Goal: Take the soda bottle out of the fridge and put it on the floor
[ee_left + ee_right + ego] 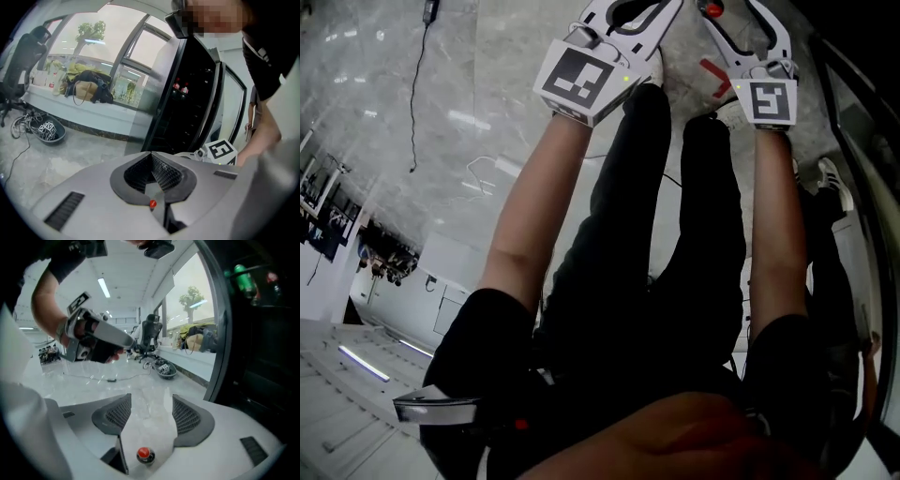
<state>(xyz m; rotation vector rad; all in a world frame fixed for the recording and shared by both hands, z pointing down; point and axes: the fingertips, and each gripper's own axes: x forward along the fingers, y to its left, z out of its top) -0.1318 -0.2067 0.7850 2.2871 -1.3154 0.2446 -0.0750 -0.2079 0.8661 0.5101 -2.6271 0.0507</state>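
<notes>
A green soda bottle (244, 280) stands on an upper shelf of the dark fridge (262, 357), at the top right of the right gripper view. My right gripper (151, 402) is open, with only the marble floor between its pads, just outside the fridge. In the left gripper view two red-capped bottles (181, 87) show behind the fridge's dark glass door (187, 112). My left gripper (151, 158) is shut on nothing, farther from the fridge. The head view looks down my arms at both marker cubes (581, 80) (766, 101); the jaws are cut off by the top edge.
My black-clad legs (675, 234) fill the middle of the head view. An office chair (152, 331), a round basket (165, 370) and a loose cable (110, 379) are on the marble floor. Bags (89, 89) lie on the window ledge.
</notes>
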